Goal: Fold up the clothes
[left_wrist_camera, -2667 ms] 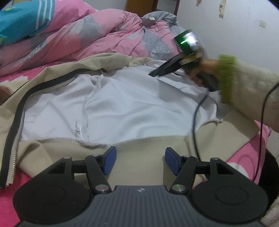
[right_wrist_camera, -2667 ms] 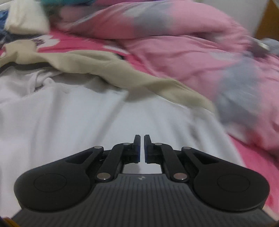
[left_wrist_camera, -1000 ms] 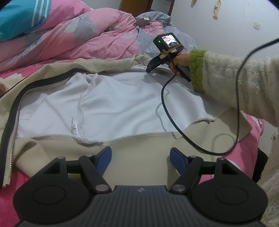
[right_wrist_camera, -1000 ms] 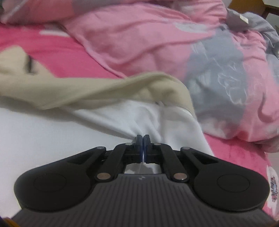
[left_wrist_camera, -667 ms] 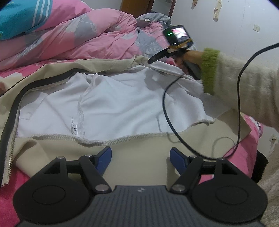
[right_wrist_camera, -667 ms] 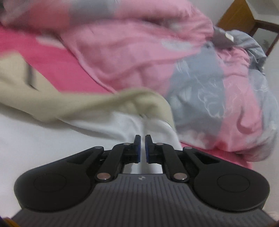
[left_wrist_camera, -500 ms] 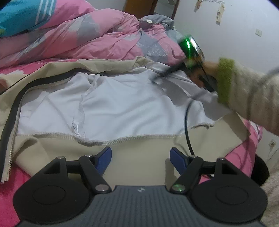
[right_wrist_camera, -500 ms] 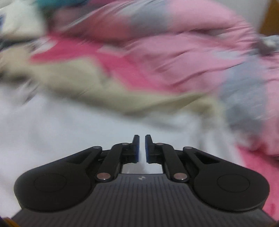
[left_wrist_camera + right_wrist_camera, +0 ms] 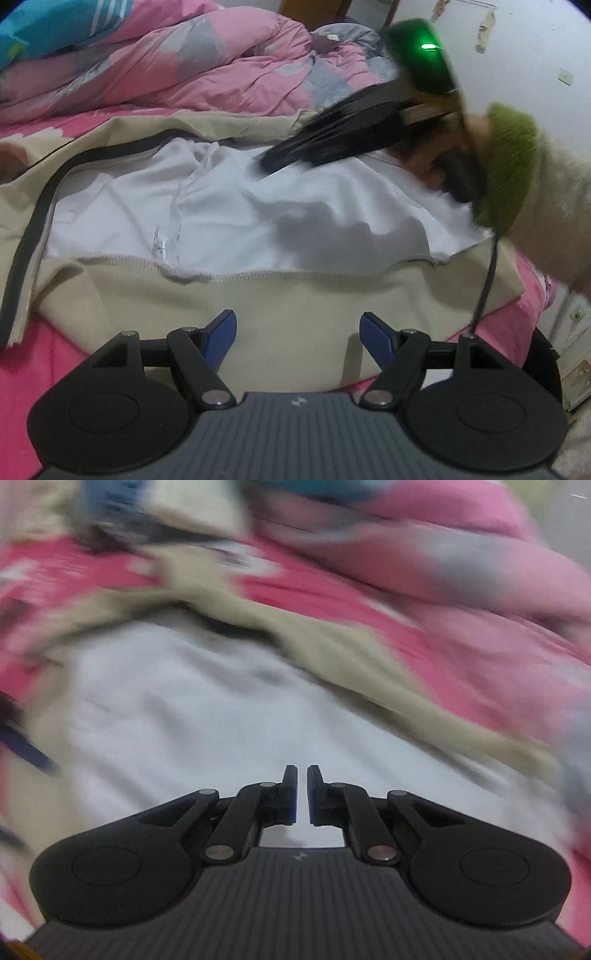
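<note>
Left wrist view shows the beige jacket (image 9: 295,295) spread open on the pink bedsheet (image 9: 33,354), its white lining (image 9: 240,218) facing up across the middle of the frame and the dark zipper band (image 9: 40,206) running down the left side. The right gripper (image 9: 280,158) has swung in from the upper right, where a second ago it was pinching at the far collar edge; it is now a blurred dark shape nearer the centre, low over the lining, held by a hand (image 9: 439,162) in a green-cuffed sleeve (image 9: 506,166). Right wrist view confirms it: the right gripper's fingers (image 9: 290,794) stand almost together with only a slit between them and no cloth in it, and the smeared lining fills the frame below and ahead of them. That suggests the far edge has been let go and the hand is travelling to a new hold, so the fold itself looks not yet begun. The left gripper (image 9: 298,328) has barely shifted; its blue pads (image 9: 221,332) stand wide apart at the bottom of the frame, with the jacket's beige hem panel between and just beyond them, nothing clamped. The stitched seam (image 9: 277,277) crosses just above the pads.
</note>
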{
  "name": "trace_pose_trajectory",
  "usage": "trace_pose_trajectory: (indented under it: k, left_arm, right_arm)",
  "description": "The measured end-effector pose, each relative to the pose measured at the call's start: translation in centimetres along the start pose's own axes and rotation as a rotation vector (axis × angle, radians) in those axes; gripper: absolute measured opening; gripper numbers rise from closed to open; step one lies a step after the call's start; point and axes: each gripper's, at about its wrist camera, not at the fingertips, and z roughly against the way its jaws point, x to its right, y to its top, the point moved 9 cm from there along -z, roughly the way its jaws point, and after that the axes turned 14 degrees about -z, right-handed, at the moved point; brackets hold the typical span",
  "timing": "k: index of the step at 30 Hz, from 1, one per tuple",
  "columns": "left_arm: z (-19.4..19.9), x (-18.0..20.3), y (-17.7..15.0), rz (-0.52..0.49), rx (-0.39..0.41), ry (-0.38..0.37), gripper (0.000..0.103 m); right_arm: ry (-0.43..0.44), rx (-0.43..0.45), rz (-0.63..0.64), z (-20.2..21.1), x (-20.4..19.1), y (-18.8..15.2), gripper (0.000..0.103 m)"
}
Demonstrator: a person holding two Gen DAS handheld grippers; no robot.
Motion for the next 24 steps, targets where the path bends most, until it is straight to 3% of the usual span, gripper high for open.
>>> trace_pose_trajectory:
  k: [3,6,9,12,16,19,24]
  left_arm:
    - [0.6,0.2,-0.2,0.016,0.002,0.009,0.074]
    - [1.4,-0.1,-0.8,0.035,0.018,0.0,0.074]
    - [1.8,-0.4,-1.2,0.047,0.036,-0.013,0.074]
    - [2.2,-0.6,-1.5,0.055,0.045,-0.014,0.074]
    - [3.0,-0.8,-1.9,0.063,0.043,0.012,0.074]
    - [4.2,-0.6,-2.2,0.069,0.042,0.04,0.074]
    - [6.1,-0.2,-3.0,0.085,0.044,0.087,0.074]
  right_arm:
    - [0.169,-0.049,0.035,-3.8,-5.5,-0.4,0.005]
    - [0.14,-0.062,0.002,-3.6,-4.7,-2.8,0.006]
    - [0.05,-0.08,-0.137,-0.4,-0.4,-6.4,0.006]
    - [-0.05,-0.106,-0.268,4.9,3.4,-12.4,0.008]
    - [-0.217,-0.136,-0.34,10.1,4.5,-16.3,0.01]
    - [-0.243,-0.086,-0.36,11.0,2.2,-14.7,0.012]
    - [-0.074,0.064,-0.272,9.3,-5.5,-10.1,0.023]
